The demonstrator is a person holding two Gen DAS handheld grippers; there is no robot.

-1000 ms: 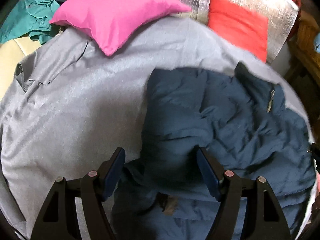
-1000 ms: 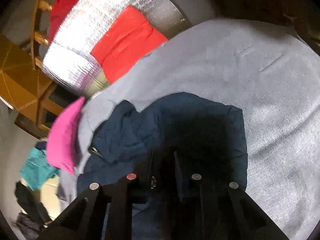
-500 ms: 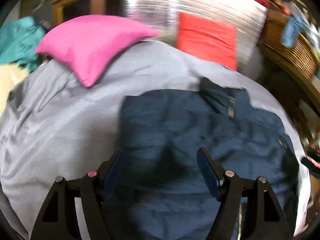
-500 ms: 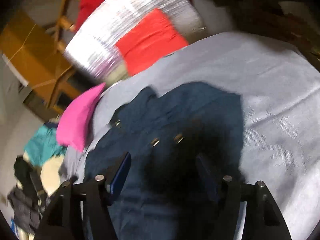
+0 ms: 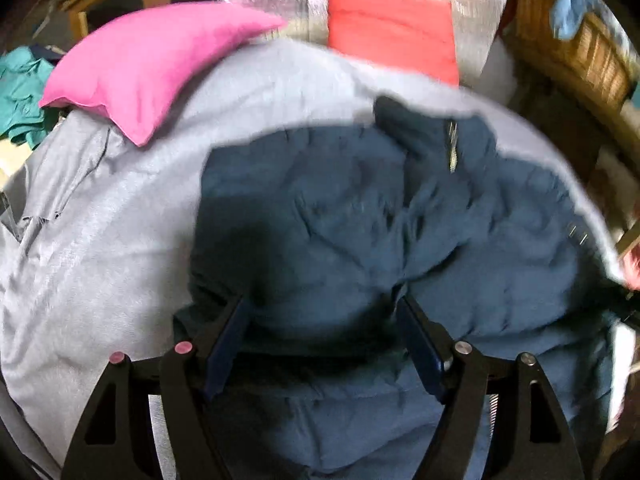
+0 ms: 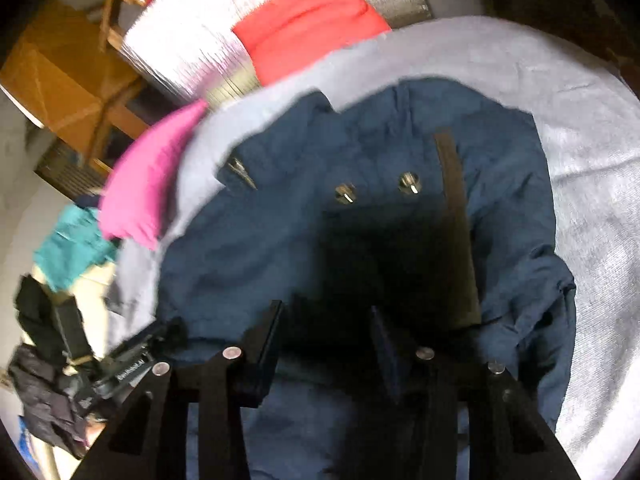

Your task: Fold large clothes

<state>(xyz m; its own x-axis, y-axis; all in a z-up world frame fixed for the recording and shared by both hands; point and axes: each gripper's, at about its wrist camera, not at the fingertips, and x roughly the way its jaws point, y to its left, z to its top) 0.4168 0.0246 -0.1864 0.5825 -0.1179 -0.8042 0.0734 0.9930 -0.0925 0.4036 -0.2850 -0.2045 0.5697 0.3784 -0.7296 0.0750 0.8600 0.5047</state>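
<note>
Navy quilted fabric fills both views: a large padded jacket (image 5: 400, 240) lies spread on a grey bedsheet (image 5: 100, 240), its collar toward the far end, where a pink pillow (image 5: 152, 60) and a red pillow (image 5: 392, 36) rest against a silver foil-like panel (image 6: 188, 40). The left gripper (image 5: 322, 320) hangs over the jacket's near portion with its jaws set wide and nothing between them. The right gripper (image 6: 324, 332), also parted and empty, hovers above the garment's front, where two metal snaps (image 6: 408, 182) and a dark placket strip (image 6: 456, 220) show.

As for progress, the jacket appears bunched and possibly doubled over in places, but motion blur makes it impossible to tell how many folds are in. The outline remains broad and rumpled rather than a compact, squared bundle, so the folding looks at best partly done. Smoothing the panels, bringing in any loose side or sleeve and closing the garment into a tidy stack appear to be left. A teal garment (image 5: 20, 84) sits beyond the sheet's far left edge, apparently untouched.
</note>
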